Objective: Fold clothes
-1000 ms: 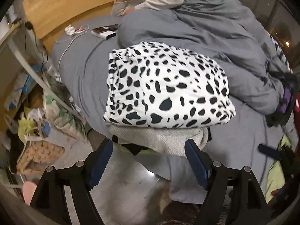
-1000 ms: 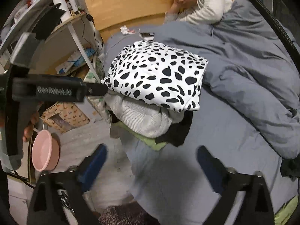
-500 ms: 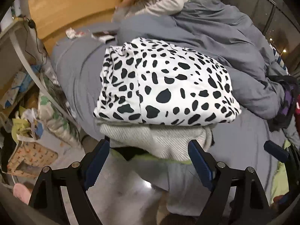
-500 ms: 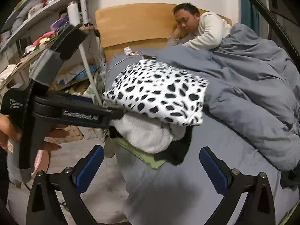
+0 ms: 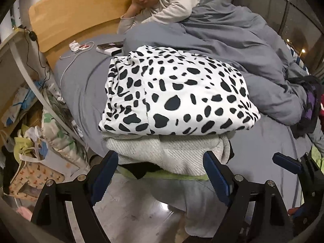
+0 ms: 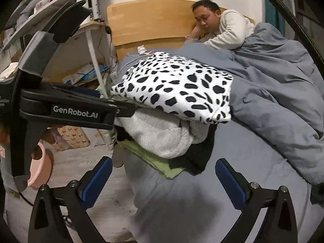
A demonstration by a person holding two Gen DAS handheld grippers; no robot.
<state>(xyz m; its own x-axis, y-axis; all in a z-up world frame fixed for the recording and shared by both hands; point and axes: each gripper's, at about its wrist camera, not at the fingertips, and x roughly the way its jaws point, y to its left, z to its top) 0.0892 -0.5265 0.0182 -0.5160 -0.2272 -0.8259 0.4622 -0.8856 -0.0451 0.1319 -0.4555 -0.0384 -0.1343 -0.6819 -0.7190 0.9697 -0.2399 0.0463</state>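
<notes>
A stack of folded clothes sits on the near corner of the bed. On top lies a white garment with black spots (image 5: 174, 93) (image 6: 178, 89). Under it are a white knit garment (image 5: 168, 151) (image 6: 160, 135), a black one (image 6: 198, 156) and a green one (image 6: 154, 160). My left gripper (image 5: 160, 172) is open, and the stack's front edge lies just beyond its blue pads without touching them. From the right wrist view, one of its fingers (image 6: 123, 109) reaches the stack's left side. My right gripper (image 6: 164, 174) is open over bare grey sheet, just in front of the green garment.
A person (image 5: 162, 6) lies at the wooden headboard (image 5: 77, 18) under a grey duvet (image 5: 243, 46). A phone and a power bank (image 5: 110, 47) lie near the pillow end. Shelves (image 6: 60, 20), bags (image 5: 34, 174) and a pink basin (image 6: 40, 168) crowd the floor on the left. Dark clothes (image 5: 307, 101) lie at the right.
Both grippers have sunk and come closer to the stack, which now looks larger. The left jaws stand slightly wider than a second ago. More of the headboard shows in both views.
</notes>
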